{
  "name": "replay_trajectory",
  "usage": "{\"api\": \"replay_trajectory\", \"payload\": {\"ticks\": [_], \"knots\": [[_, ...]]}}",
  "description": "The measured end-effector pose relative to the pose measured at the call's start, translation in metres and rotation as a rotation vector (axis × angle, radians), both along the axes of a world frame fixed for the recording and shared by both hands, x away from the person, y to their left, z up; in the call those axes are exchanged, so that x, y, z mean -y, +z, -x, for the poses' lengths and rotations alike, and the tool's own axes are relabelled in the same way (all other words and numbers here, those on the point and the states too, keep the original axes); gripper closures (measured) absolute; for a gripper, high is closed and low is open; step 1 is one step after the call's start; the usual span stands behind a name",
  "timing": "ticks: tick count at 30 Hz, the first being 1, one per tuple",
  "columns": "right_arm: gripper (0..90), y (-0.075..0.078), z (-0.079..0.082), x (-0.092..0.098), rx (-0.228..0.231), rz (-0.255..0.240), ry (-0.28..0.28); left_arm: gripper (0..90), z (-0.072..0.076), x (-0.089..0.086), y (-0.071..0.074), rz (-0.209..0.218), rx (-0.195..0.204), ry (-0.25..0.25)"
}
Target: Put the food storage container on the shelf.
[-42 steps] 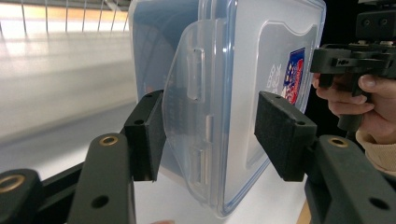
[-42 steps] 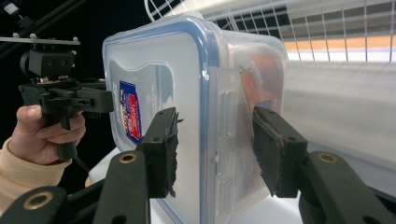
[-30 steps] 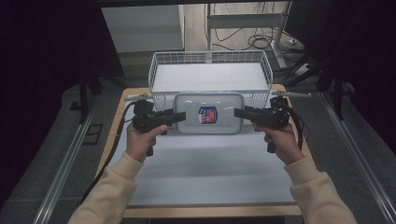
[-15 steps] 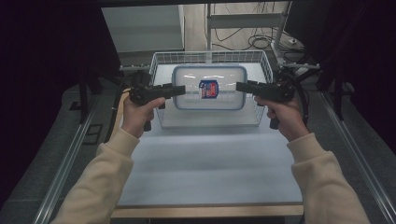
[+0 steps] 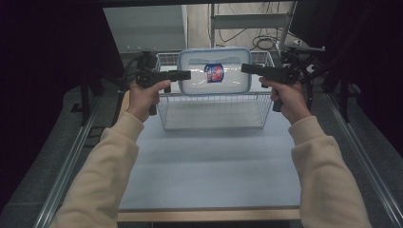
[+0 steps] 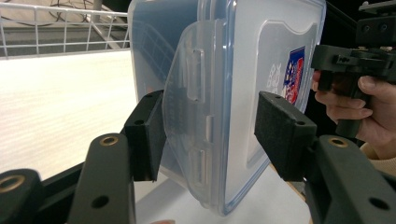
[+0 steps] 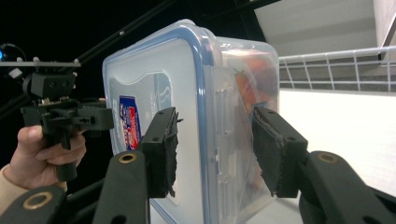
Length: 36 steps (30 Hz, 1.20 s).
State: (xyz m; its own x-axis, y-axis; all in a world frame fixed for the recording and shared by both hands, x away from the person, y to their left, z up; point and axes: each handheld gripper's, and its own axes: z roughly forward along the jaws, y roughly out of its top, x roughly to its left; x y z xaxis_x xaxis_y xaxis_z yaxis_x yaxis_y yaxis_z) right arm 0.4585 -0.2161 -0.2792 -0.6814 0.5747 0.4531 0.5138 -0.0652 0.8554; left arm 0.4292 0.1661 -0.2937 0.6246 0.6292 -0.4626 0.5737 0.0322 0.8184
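Note:
A clear plastic container [image 5: 214, 71] with a blue-rimmed lid and a red-and-blue label hangs in the air above the white wire basket [image 5: 214, 96]. My left gripper [image 5: 185, 74] is shut on its left end and my right gripper [image 5: 244, 69] on its right end. In the left gripper view the black pads of the left gripper [image 6: 210, 126] clamp the container [image 6: 243, 56] across a latch flap and the lid. In the right gripper view the right gripper [image 7: 215, 144] pinches the container [image 7: 187, 70] between lid and body; something red shows inside.
The wire basket stands at the far end of the pale table [image 5: 209, 161]. Metal rails run along both sides of the table. Cables and a rack lie on the floor beyond. Dark curtains close in left and right.
Both hands have lifted the container together, up and away from me, from just in front of the basket to above it. The grips look unchanged.

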Motion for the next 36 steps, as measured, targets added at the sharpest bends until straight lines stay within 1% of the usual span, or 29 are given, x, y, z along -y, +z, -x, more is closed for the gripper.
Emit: {"api": "replay_trajectory", "payload": {"ticks": [1,2,3,4,6,9,12,13,14,15,16,18,19,21,22,24,25,27,28,29,31,32,34,35,36], "knots": [[51.5,0.0,0.0,0.0,0.0,0.0,0.0,44.5,-0.003,0.0,0.0,-0.001,-0.007,0.0],[51.5,0.0,-0.005,-0.001,-0.011,0.003,-0.003,44.5,-0.006,-0.001,-0.001,0.004,-0.014,0.0],[51.5,0.0,-0.005,-0.001,-0.011,0.003,-0.003,44.5,-0.009,-0.001,-0.002,0.007,-0.023,-0.002],[51.5,-0.002,-0.009,-0.002,-0.018,0.01,-0.012,44.4,-0.015,-0.003,-0.005,0.01,-0.037,-0.007],[51.4,-0.003,-0.012,-0.004,-0.039,0.025,-0.011,44.2,-0.02,-0.004,-0.008,0.01,-0.045,-0.01],[51.4,-0.007,-0.018,-0.006,-0.067,0.034,-0.019,44.0,-0.029,-0.005,-0.011,0.009,-0.071,-0.009],[51.1,-0.01,-0.025,-0.006,-0.09,0.032,-0.029,43.9,-0.038,-0.004,-0.011,0.009,-0.088,-0.002],[51.1,-0.01,-0.025,-0.006,-0.09,0.032,-0.029,44.0,-0.038,-0.004,-0.011,0.009,-0.088,-0.002],[51.0,-0.012,-0.029,-0.006,-0.107,0.042,-0.044,43.9,-0.045,-0.003,-0.011,-0.002,-0.099,-0.002],[50.9,-0.013,-0.031,-0.007,-0.108,0.056,-0.052,43.9,-0.045,-0.003,-0.011,-0.002,-0.099,-0.002],[50.9,-0.014,-0.034,-0.007,-0.116,0.065,-0.052,43.6,-0.05,-0.002,-0.013,-0.002,-0.122,0.002],[50.9,-0.016,-0.037,-0.007,-0.13,0.069,-0.06,43.1,-0.056,-0.002,-0.018,0.005,-0.149,0.005],[51.0,-0.017,-0.039,-0.007,-0.13,0.063,-0.065,42.8,-0.057,-0.002,-0.019,0.017,-0.153,0.007],[51.0,-0.017,-0.04,-0.007,-0.125,0.06,-0.072,42.8,-0.058,-0.002,-0.019,0.019,-0.155,0.007],[51.0,-0.017,-0.041,-0.008,-0.125,0.059,-0.073,42.8,-0.06,-0.002,-0.02,0.027,-0.152,0.012],[50.8,-0.018,-0.046,-0.008,-0.131,0.051,-0.079,42.8,-0.064,-0.002,-0.02,0.036,-0.16,0.015],[50.8,-0.018,-0.047,-0.008,-0.131,0.051,-0.08,42.6,-0.067,-0.003,-0.022,0.048,-0.161,0.022],[50.5,-0.02,-0.05,-0.008,-0.133,0.046,-0.085,42.0,-0.068,-0.003,-0.023,0.053,-0.164,0.028],[50.4,-0.021,-0.052,-0.008,-0.139,0.036,-0.088,41.5,-0.07,-0.001,-0.025,0.07,-0.163,0.045],[50.4,-0.021,-0.052,-0.008,-0.139,0.036,-0.088,41.2,-0.07,-0.001,-0.025,0.07,-0.163,0.045],[50.2,-0.024,-0.055,-0.008,-0.145,0.013,-0.097,40.9,-0.073,-0.001,-0.026,0.081,-0.168,0.047],[49.8,-0.025,-0.057,-0.008,-0.146,0.006,-0.102,40.3,-0.076,-0.002,-0.027,0.081,-0.18,0.046],[49.5,-0.026,-0.057,-0.009,-0.15,0.01,-0.104,39.0,-0.078,-0.002,-0.027,0.083,-0.178,0.048],[48.8,-0.026,-0.058,-0.01,-0.151,0.018,-0.11,38.5,-0.08,-0.002,-0.028,0.085,-0.181,0.05],[48.4,-0.026,-0.058,-0.01,-0.15,0.026,-0.114,38.0,-0.082,-0.001,-0.03,0.093,-0.177,0.054]]}}
